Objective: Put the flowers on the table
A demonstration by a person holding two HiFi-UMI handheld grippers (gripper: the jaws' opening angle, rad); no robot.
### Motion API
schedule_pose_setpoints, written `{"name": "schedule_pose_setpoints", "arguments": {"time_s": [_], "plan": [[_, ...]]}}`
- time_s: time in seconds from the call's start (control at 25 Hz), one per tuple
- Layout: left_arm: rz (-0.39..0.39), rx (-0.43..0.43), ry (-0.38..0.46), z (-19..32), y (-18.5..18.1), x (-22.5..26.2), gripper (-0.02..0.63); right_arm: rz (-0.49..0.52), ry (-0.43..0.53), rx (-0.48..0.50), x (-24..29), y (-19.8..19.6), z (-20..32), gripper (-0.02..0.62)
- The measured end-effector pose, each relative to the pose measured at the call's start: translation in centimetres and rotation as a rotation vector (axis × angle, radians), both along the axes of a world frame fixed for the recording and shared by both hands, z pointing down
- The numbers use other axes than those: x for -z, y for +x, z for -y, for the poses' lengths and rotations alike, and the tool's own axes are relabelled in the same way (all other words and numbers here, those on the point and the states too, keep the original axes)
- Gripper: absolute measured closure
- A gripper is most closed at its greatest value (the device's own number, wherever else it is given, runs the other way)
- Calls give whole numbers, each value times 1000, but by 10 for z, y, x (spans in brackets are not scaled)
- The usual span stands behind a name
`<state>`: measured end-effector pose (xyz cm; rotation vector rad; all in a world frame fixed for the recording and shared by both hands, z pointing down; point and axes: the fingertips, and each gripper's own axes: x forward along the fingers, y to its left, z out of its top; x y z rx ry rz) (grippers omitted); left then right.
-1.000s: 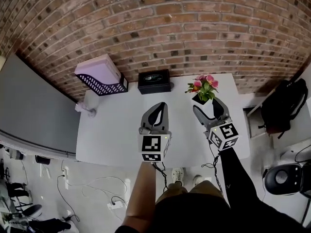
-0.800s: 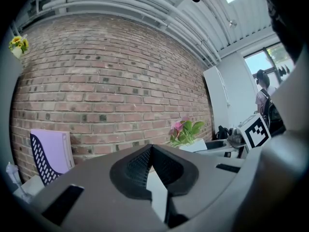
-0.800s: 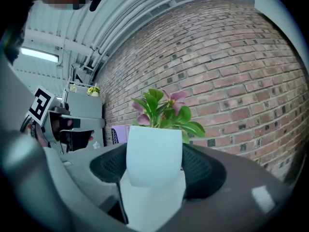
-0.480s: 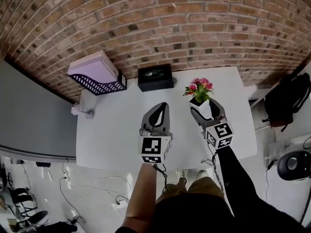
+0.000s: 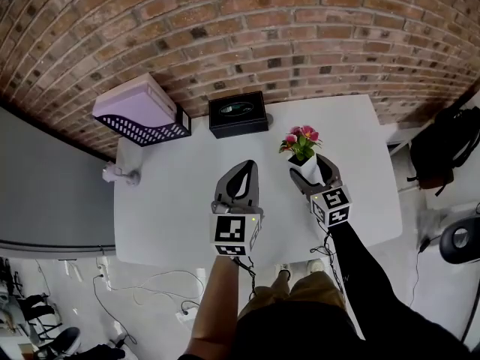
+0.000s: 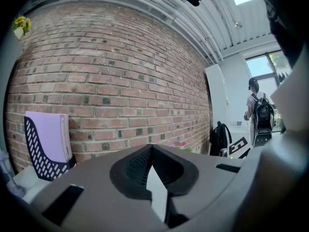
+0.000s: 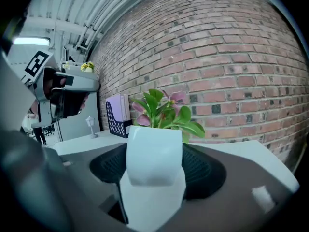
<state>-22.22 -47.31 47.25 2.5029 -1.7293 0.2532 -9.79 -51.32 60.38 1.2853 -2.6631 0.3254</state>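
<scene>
Progress: the right tongs [image 5: 313,175] were clamped on the sides of the pot [image 7: 153,153] of flowers [image 5: 300,139], over the right part of the worktop [image 5: 172,201]. Whether its base touched could not be told. Setting it down and letting go seemed left to do.
Left tongs [image 6: 150,151]: jaws pressed together with nothing between them, held over the middle of the worktop.
Pot: white, smooth, rounded-square, probably hard.
Flowers: pink blooms and broad green leaves.
Worktop: flat, plain white.
</scene>
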Motion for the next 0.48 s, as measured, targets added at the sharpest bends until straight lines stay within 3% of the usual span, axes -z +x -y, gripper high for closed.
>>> {"name": "schedule_pose_setpoints", "arguments": {"time_s": [0.48], "plan": [[-2, -7, -35, 1, -12, -22, 598, -88, -103, -1, -64, -13, 2, 258]]}}
